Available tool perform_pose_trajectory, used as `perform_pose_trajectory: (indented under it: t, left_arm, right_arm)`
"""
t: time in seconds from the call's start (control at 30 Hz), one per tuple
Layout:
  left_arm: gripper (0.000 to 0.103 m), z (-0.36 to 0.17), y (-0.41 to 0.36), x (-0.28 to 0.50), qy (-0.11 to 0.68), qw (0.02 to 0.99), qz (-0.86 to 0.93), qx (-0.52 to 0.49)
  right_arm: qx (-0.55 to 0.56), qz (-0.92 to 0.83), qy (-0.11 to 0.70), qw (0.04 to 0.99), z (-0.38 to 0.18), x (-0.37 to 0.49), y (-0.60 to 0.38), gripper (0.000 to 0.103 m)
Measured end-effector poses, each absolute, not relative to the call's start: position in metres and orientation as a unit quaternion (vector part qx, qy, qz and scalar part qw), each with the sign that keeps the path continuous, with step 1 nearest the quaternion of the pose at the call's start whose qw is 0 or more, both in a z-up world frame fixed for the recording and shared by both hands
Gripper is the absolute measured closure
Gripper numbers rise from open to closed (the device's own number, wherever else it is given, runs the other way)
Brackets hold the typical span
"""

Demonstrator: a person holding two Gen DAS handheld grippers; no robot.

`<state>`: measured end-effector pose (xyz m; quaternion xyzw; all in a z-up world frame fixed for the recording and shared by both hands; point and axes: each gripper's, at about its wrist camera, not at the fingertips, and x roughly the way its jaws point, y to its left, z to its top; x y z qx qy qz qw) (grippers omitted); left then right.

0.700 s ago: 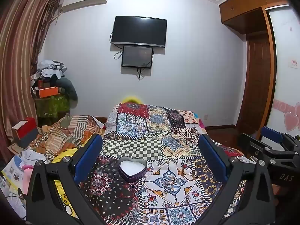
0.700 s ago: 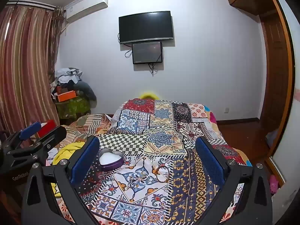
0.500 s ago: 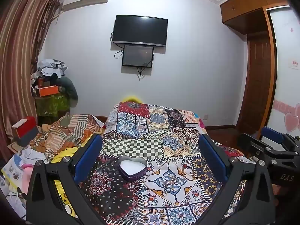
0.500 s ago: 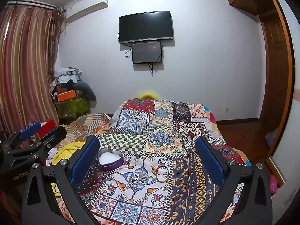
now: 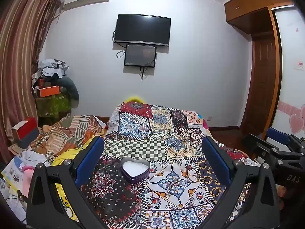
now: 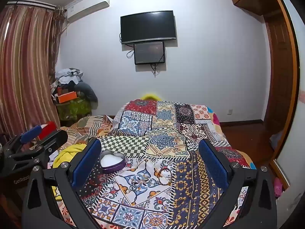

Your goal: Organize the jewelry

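Both the left gripper point(image 5: 152, 152) and right gripper point(image 6: 149, 152) are wide open and empty, so I judge the task is only starting: next, 1 must descend to the bangle point(image 6: 164, 175) beside the heart-shaped tin point(image 6: 112, 162).

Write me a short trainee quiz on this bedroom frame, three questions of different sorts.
1. True or false: the heart-shaped tin lies between the left gripper fingers' line of view, lid off.
2. Which gripper holds something? A left, B right, C neither.
3. Fill in: the bracelet lies on the patchwork ____, apart from the tin.

Key: 1 true; 2 C; 3 bedspread.
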<state>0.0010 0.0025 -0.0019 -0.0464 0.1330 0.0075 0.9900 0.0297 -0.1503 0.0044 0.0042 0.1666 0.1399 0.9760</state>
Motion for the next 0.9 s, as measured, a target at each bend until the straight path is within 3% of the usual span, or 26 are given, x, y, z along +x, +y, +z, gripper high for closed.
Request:
perform_pose_trajectory:
  t: [0.9]
  left_arm:
    - [0.000,-0.0004,-0.0011,0.0005,0.133,0.990,0.003,-0.044]
  right_arm:
    - [0.003,0.139,0.169,0.976,0.0012,0.0324,-0.1497,0.002]
